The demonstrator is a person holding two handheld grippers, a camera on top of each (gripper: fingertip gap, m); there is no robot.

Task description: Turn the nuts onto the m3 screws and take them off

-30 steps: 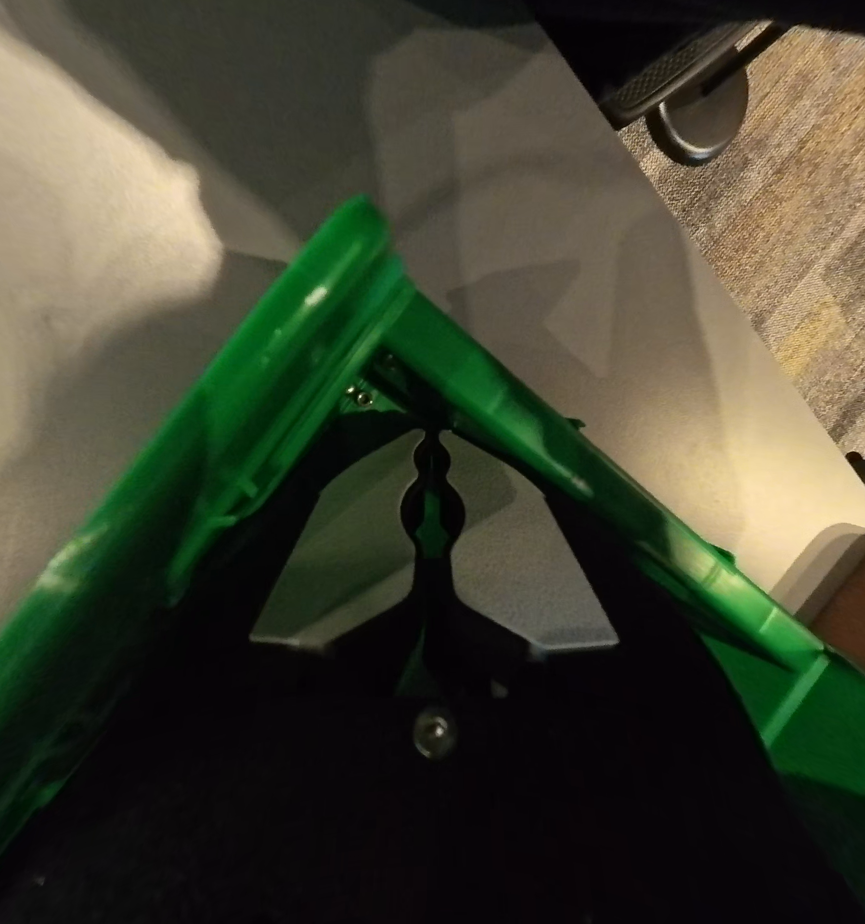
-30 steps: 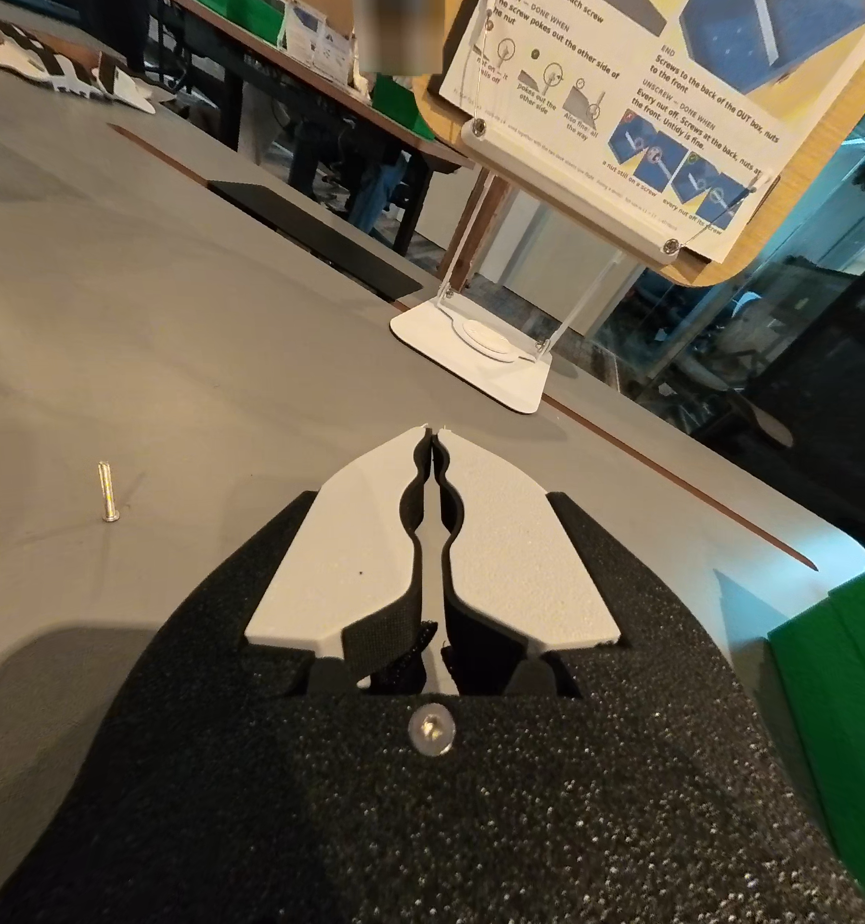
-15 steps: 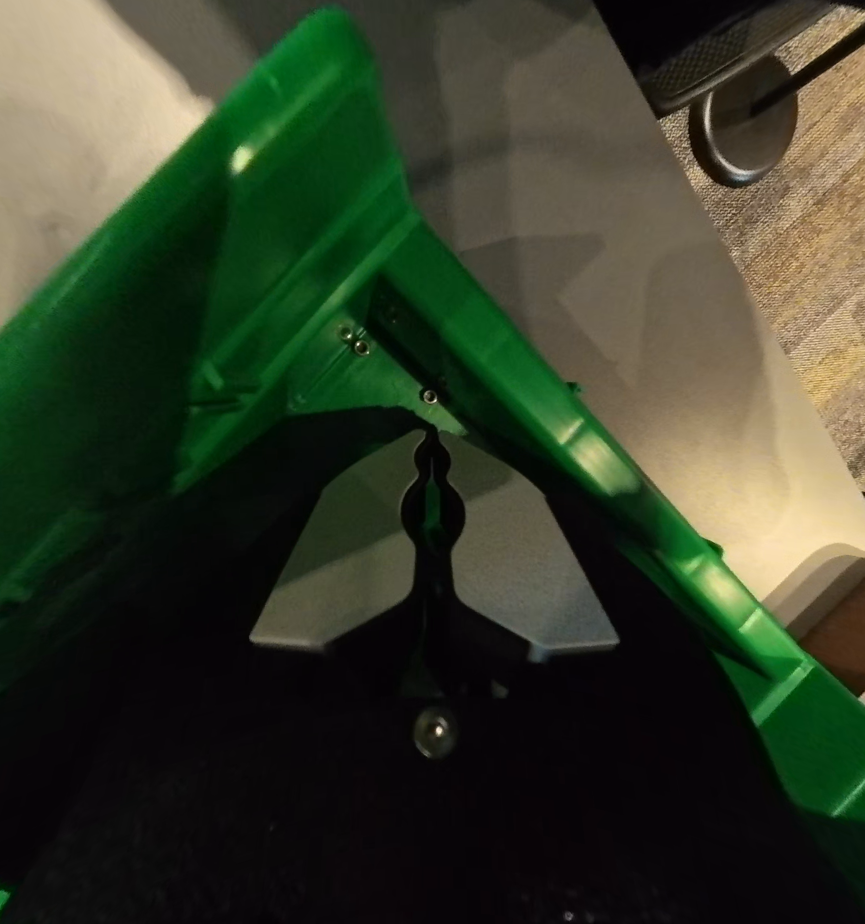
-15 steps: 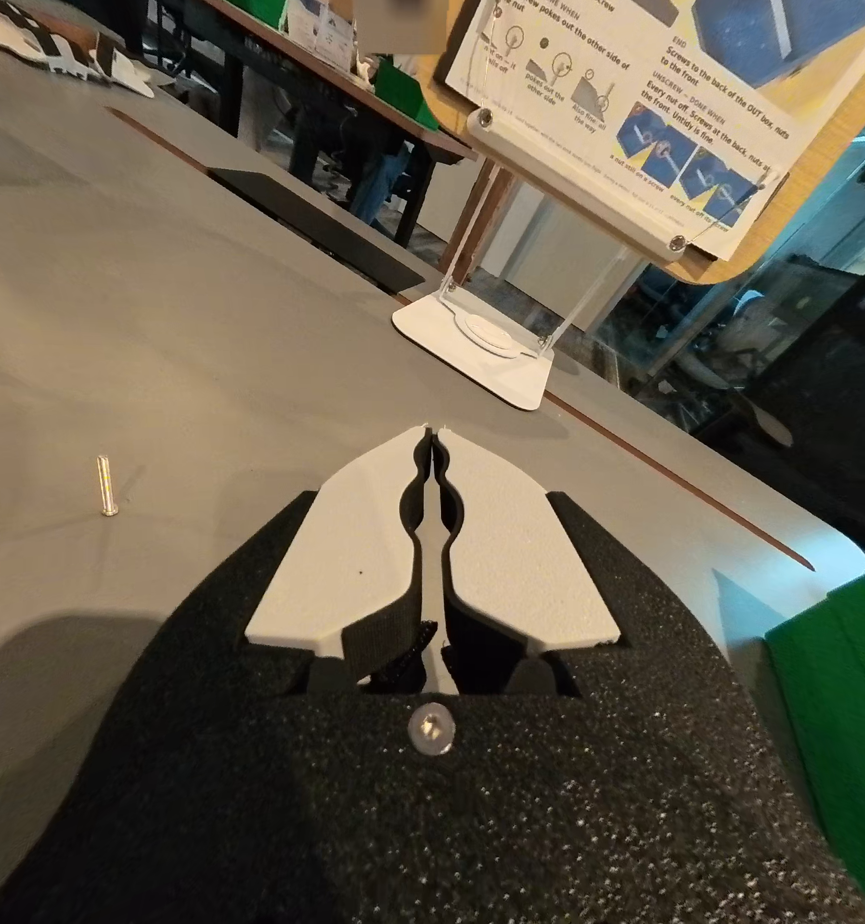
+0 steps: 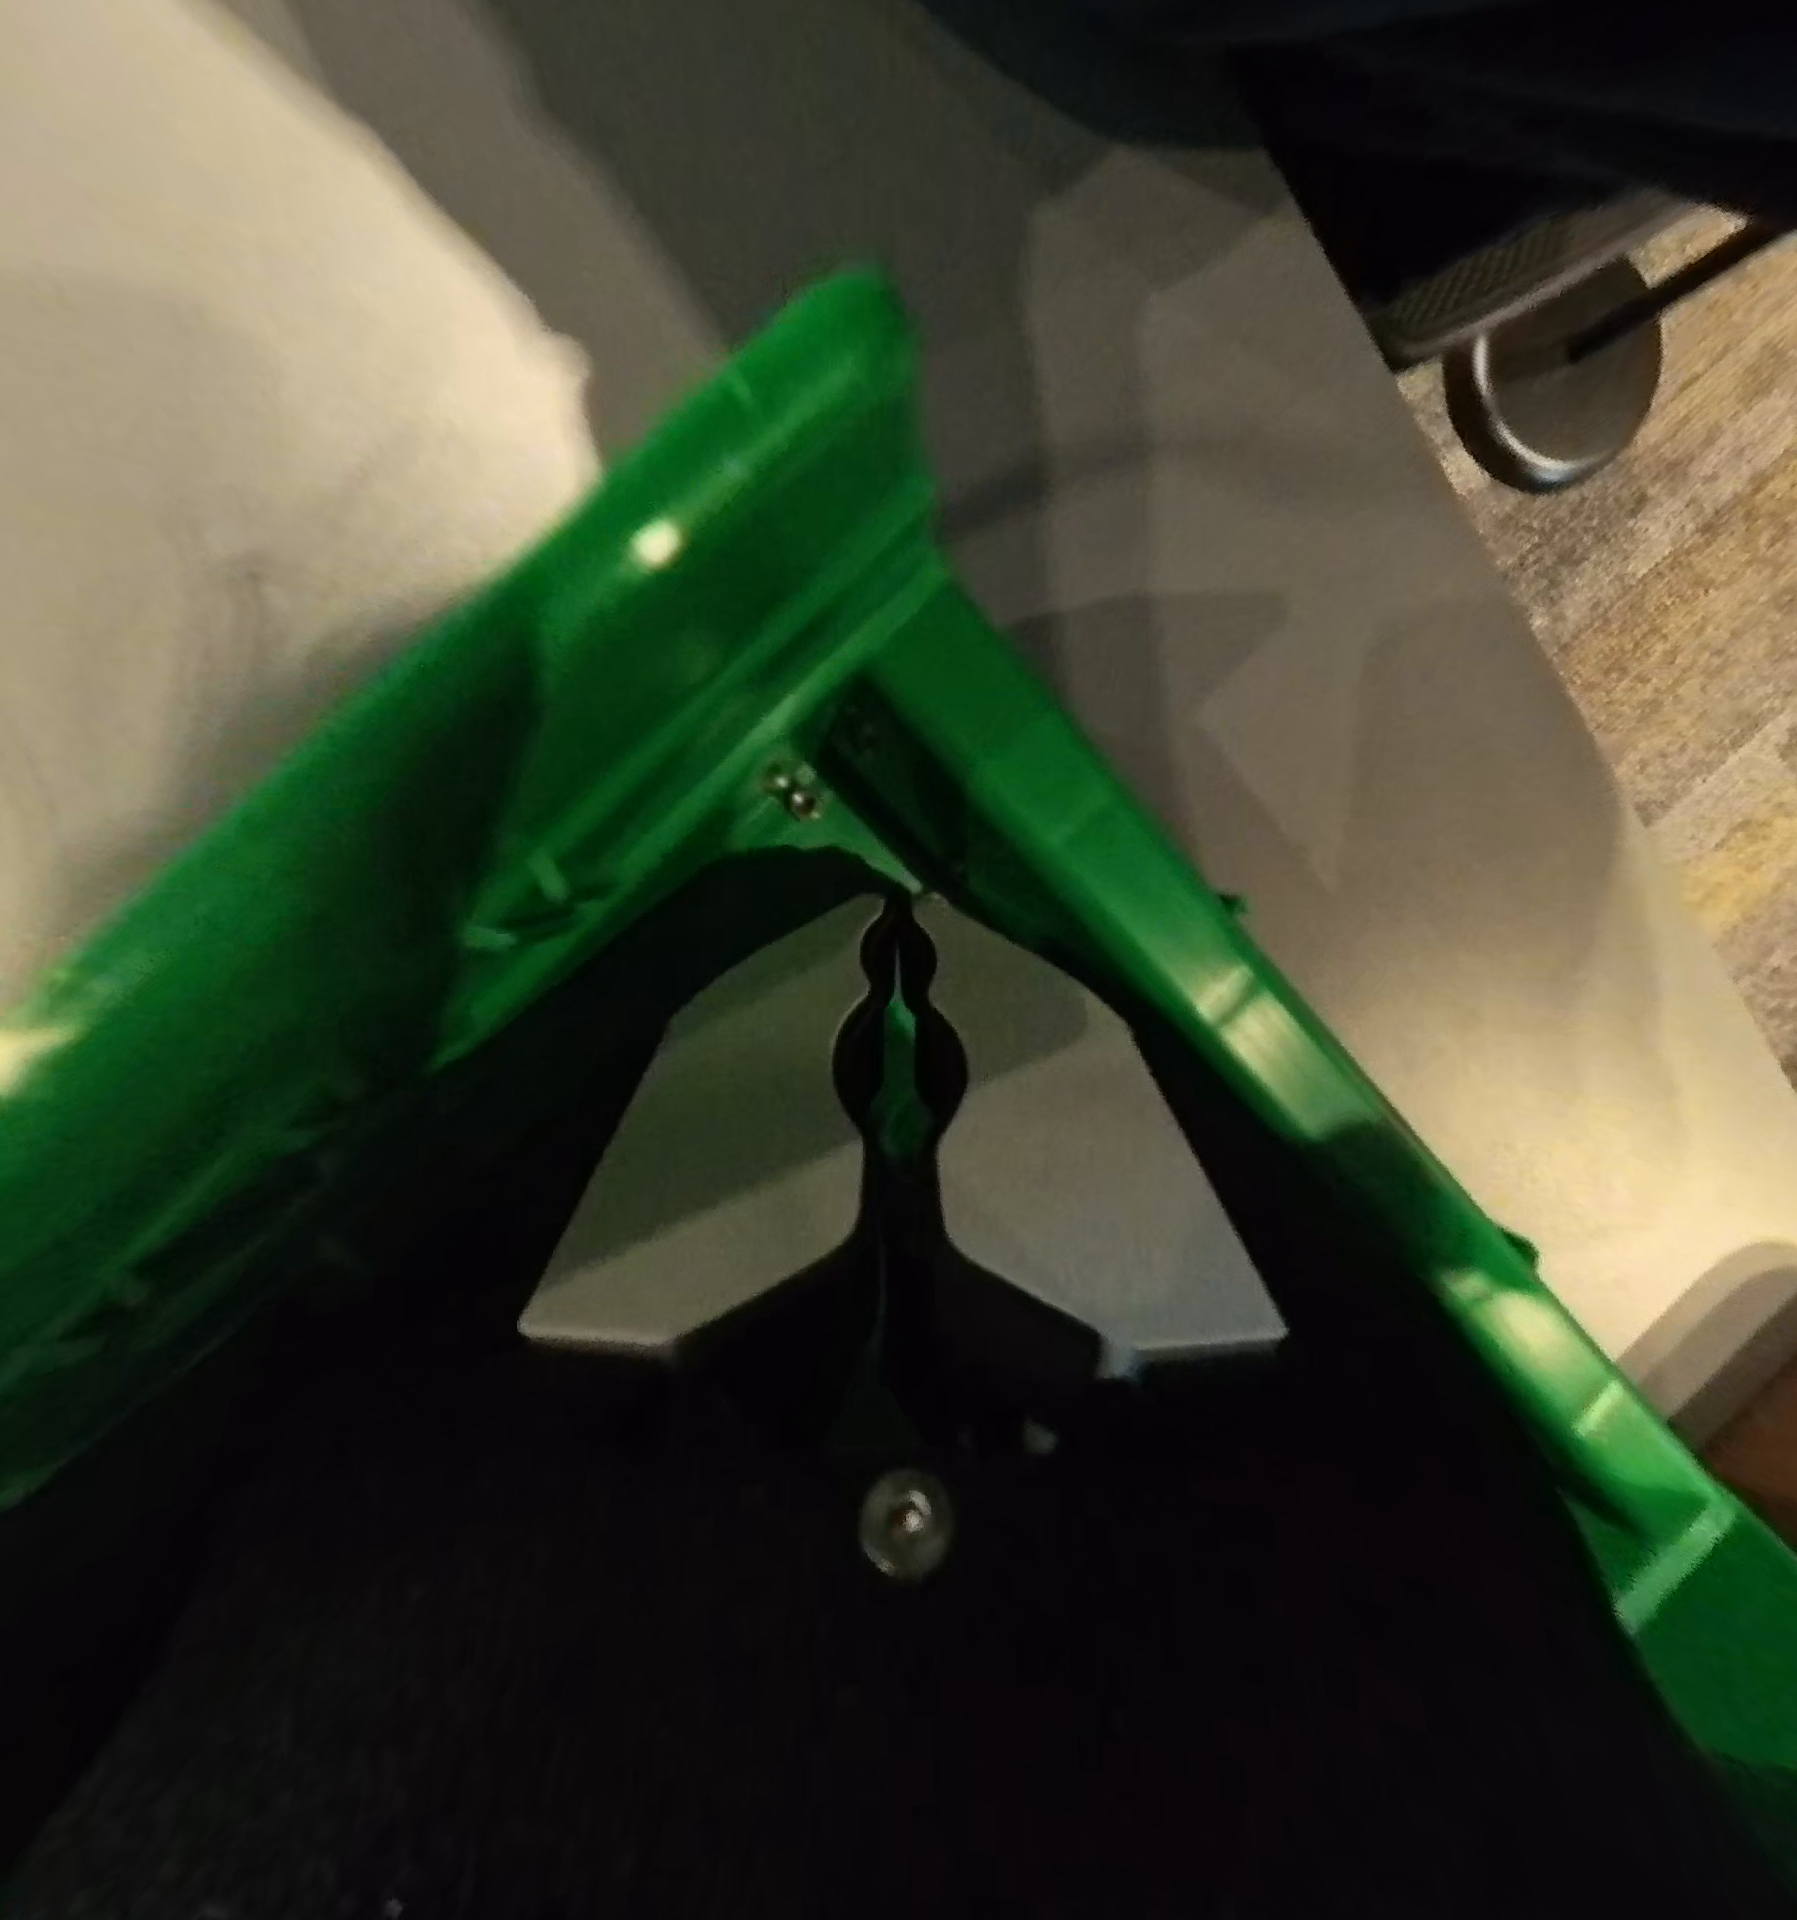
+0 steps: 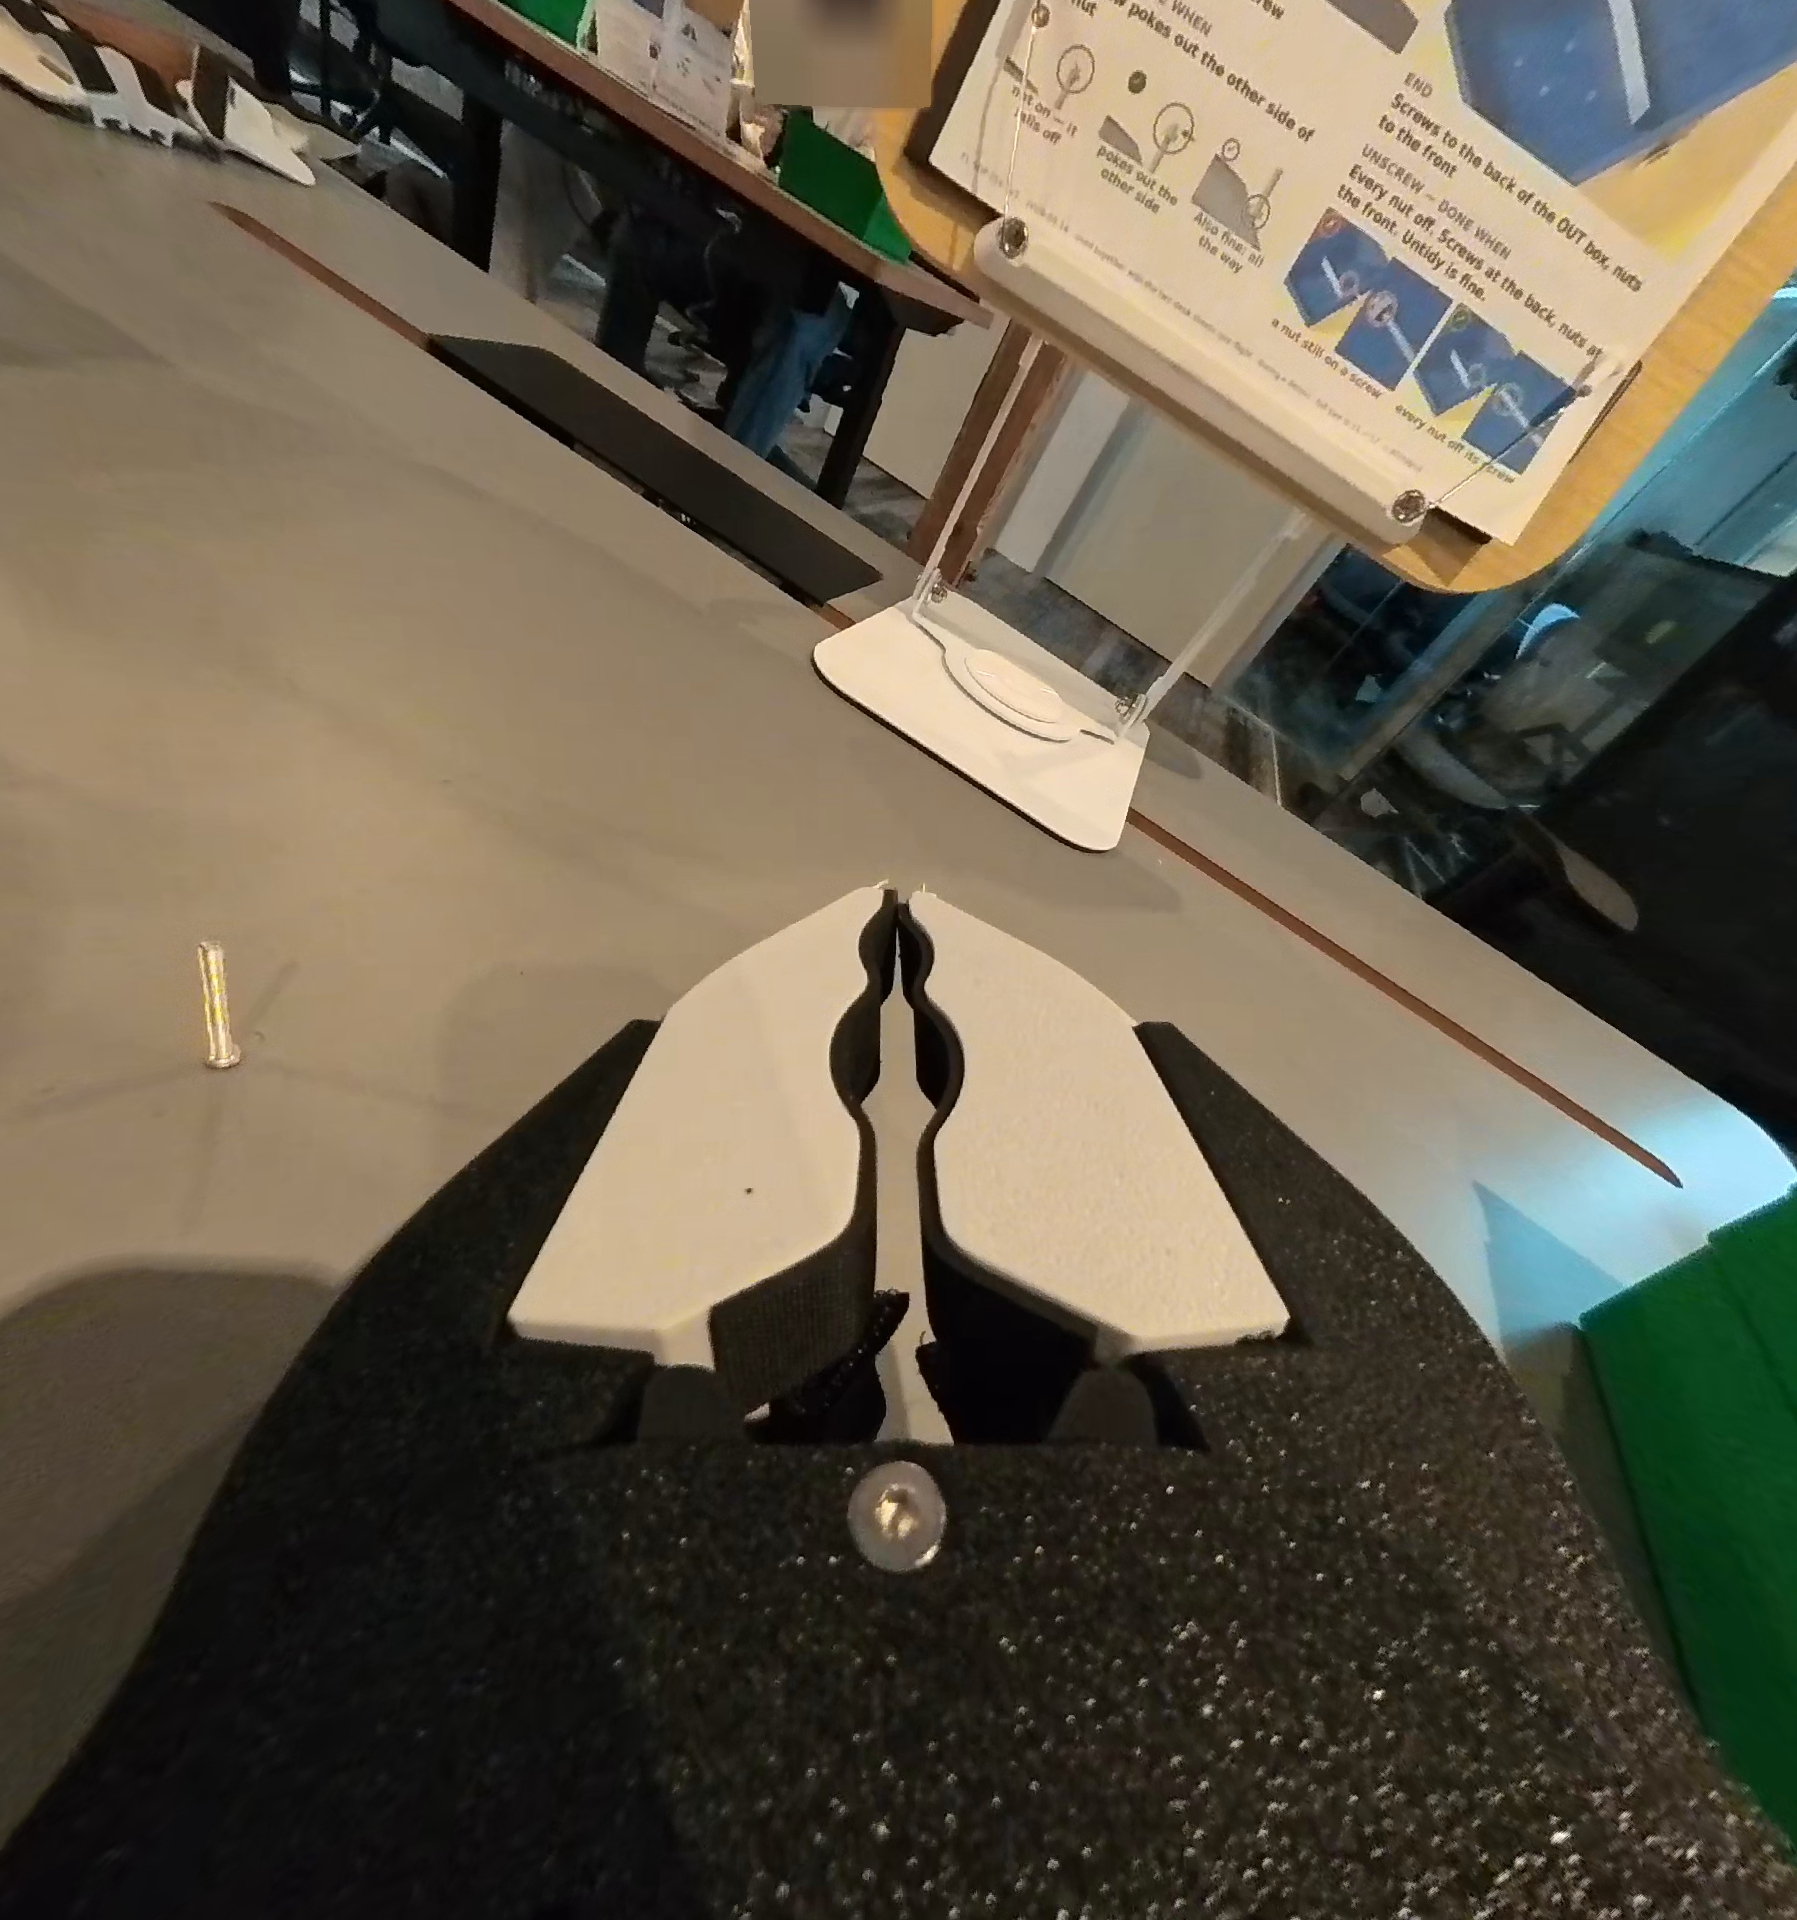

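Observation:
In the left wrist view my left gripper (image 5: 902, 912) hangs over the inner corner of a green plastic bin (image 5: 1081, 831), with its fingers closed together. Two small silver nuts (image 5: 792, 790) lie on the bin's floor just ahead and to the left of the fingertips. A small pale glint sits right at the tips, and I cannot tell what it is. In the right wrist view my right gripper (image 6: 899, 904) is shut with nothing between its pads, above the grey table (image 6: 458, 644). A silver screw (image 6: 216, 1003) rests on the table to its left.
A white sign stand (image 6: 987, 707) with an instruction sheet (image 6: 1289, 208) stands ahead of the right gripper. A green bin (image 6: 1725, 1507) is at the right edge. The table edge (image 5: 1476, 727), the carpet and a chair base (image 5: 1559, 416) lie beyond the left gripper. There is about 45 cm between the tips of the two grippers.
The left view swung over the bin corner. A third nut seen just ahead of the left fingertips half a second ago no longer shows clearly. The right gripper barely moved.

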